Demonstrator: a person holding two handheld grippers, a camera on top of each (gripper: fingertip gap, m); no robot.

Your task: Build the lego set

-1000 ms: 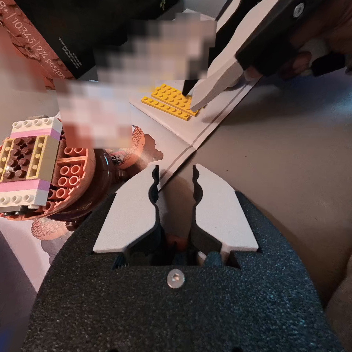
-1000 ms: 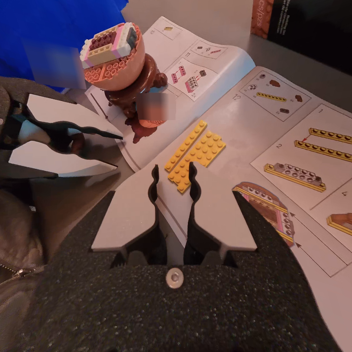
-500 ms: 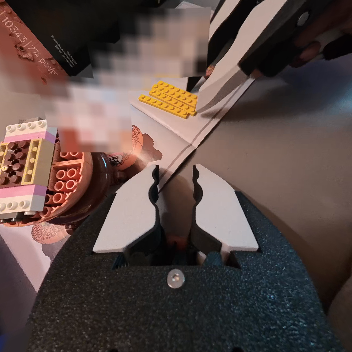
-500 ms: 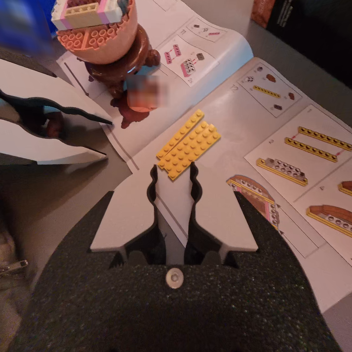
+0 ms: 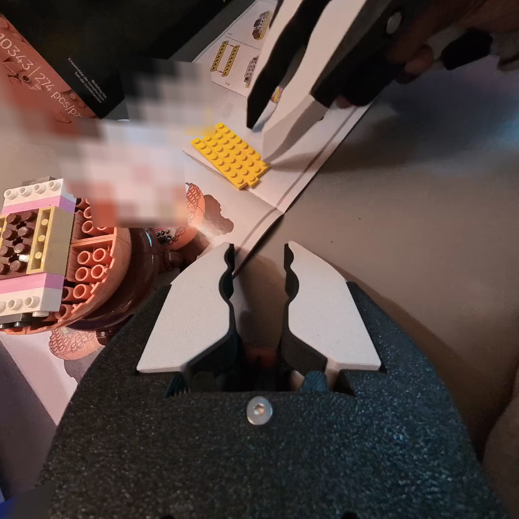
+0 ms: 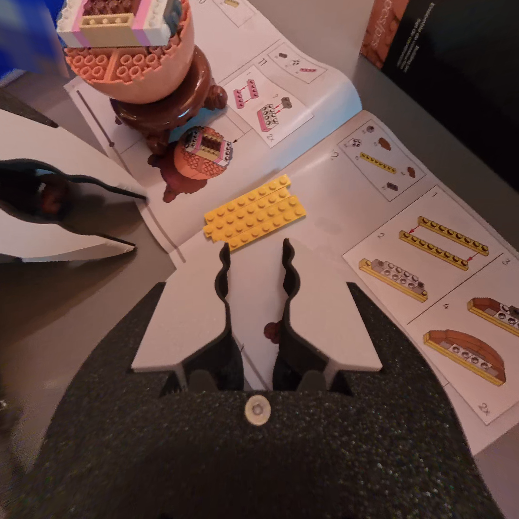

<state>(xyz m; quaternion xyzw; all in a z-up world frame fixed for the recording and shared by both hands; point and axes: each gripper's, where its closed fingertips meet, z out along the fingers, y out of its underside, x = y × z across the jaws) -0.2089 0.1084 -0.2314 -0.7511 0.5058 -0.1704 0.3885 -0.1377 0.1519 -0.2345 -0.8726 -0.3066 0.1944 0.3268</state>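
Right tongs (image 6: 255,244) gaping, empty, hovering beside yellow plates (image 6: 254,212) on the instruction booklet (image 6: 323,224), readying pickup; left tongs (image 5: 258,250) likewise unclenched, waiting.

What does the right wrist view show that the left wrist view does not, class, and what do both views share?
Only the right wrist view shows the instruction booklet's right-hand page with its step diagrams, and the left gripper seen from outside.

Only the left wrist view shows the right gripper from outside, its tip touching the yellow plates.

Both share the yellow plates lying side by side on the booklet, the half-built peach and brown model, and the dark box.
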